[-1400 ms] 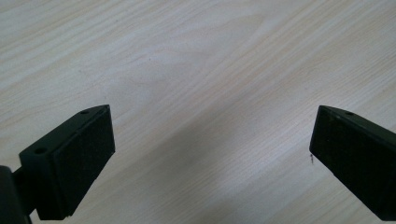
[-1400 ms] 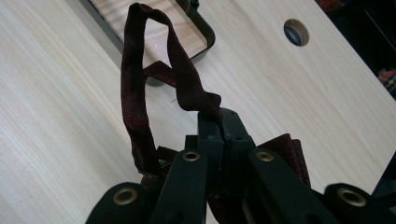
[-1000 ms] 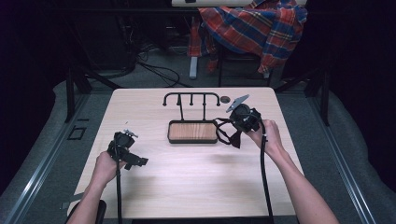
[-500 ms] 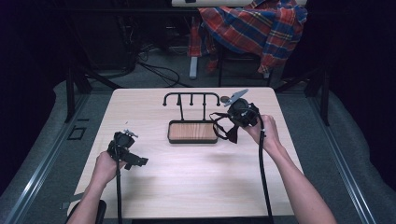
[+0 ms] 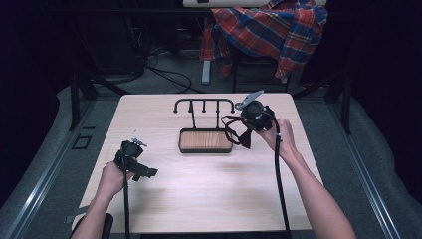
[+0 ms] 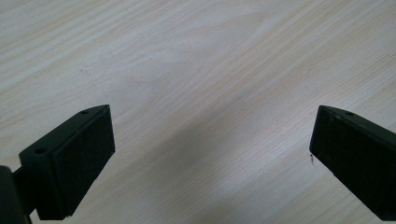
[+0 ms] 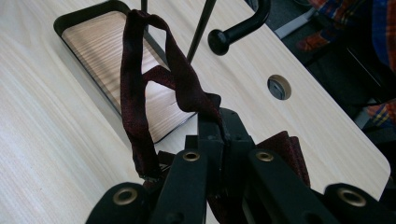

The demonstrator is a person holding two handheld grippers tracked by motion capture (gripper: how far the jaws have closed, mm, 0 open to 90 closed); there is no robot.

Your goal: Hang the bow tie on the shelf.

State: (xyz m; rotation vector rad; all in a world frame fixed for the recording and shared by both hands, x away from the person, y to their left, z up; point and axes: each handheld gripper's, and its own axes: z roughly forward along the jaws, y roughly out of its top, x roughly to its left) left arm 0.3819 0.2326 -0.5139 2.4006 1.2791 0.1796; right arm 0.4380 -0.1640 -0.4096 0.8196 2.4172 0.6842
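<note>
Pale wood tabletop [image 5: 199,199] in a dark room, plaid cloth [image 5: 278,30] on a chair beyond. Right claw [image 7: 219,135], clamped on a dark red bow tie [image 7: 140,84], holds it just right of the rack [image 5: 204,105] and tray [image 5: 205,141]. The strap loop may snag a hook [image 7: 233,30] or slip free. Left claw [image 6: 210,154] gapes empty, near left.

High cam overhead – gripper cams close, sharing table [image 5: 199,189].
</note>
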